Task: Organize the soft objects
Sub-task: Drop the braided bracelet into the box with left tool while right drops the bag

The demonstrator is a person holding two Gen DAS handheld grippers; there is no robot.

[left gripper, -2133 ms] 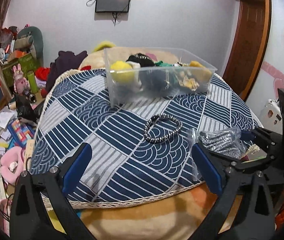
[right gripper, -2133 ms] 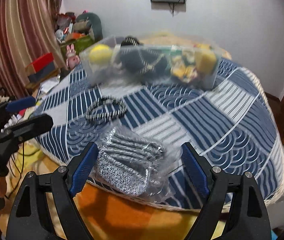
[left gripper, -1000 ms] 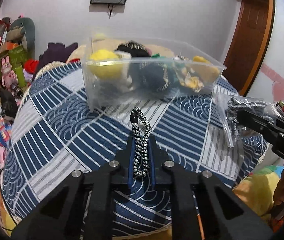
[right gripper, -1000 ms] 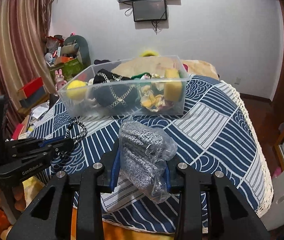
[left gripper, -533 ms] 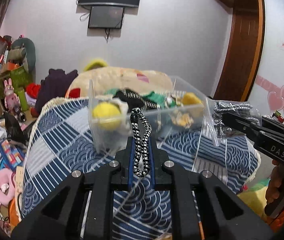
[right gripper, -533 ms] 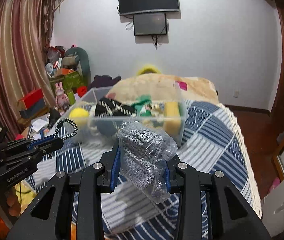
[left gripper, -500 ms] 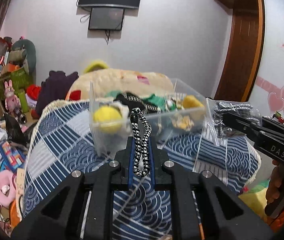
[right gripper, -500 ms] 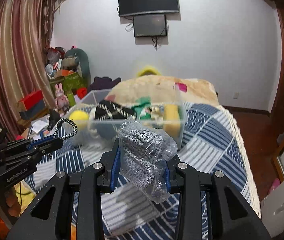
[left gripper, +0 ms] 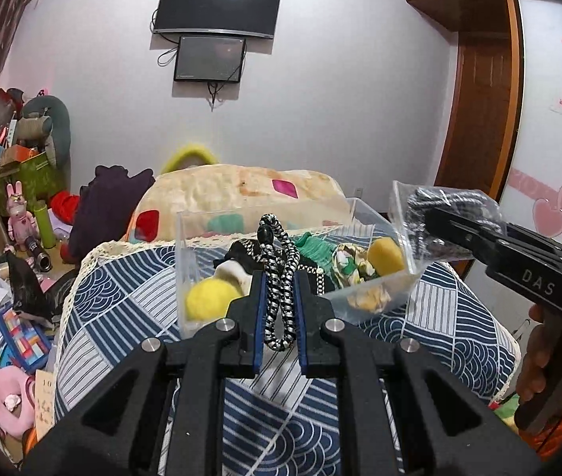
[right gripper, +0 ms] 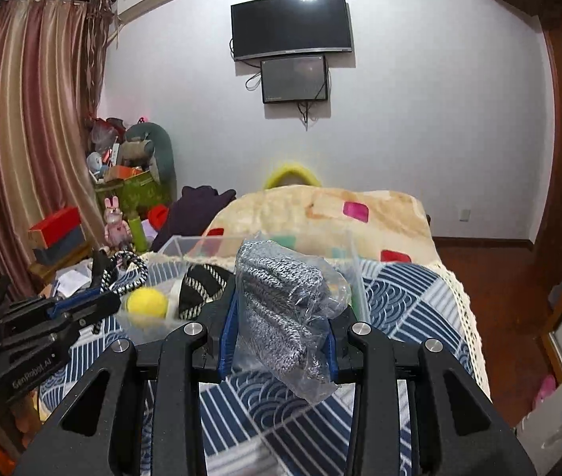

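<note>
My left gripper [left gripper: 277, 297] is shut on a black-and-white braided bracelet [left gripper: 279, 277] and holds it up in front of a clear plastic bin [left gripper: 265, 218]. The bin holds a yellow ball [left gripper: 207, 301], green cloth and other soft items. My right gripper [right gripper: 281, 317] is shut on a clear bag of grey knit fabric [right gripper: 281, 309], raised near the bin's [right gripper: 354, 265] right end. The right gripper [left gripper: 439, 222] with its bag shows at the right of the left wrist view. The left gripper [right gripper: 114, 273] shows at the left of the right wrist view.
The bin stands on a blue-and-white patterned bedcover [left gripper: 122, 301]. A cream blanket [left gripper: 241, 190] lies behind it. Toys and boxes [left gripper: 23, 182] clutter the floor at left. A wooden door [left gripper: 475, 119] is at right, screens [right gripper: 293, 51] hang on the wall.
Both grippers have risen and moved closer to the bin with their loads. The bin now sits lower and nearer in both views. Both stay shut.
</note>
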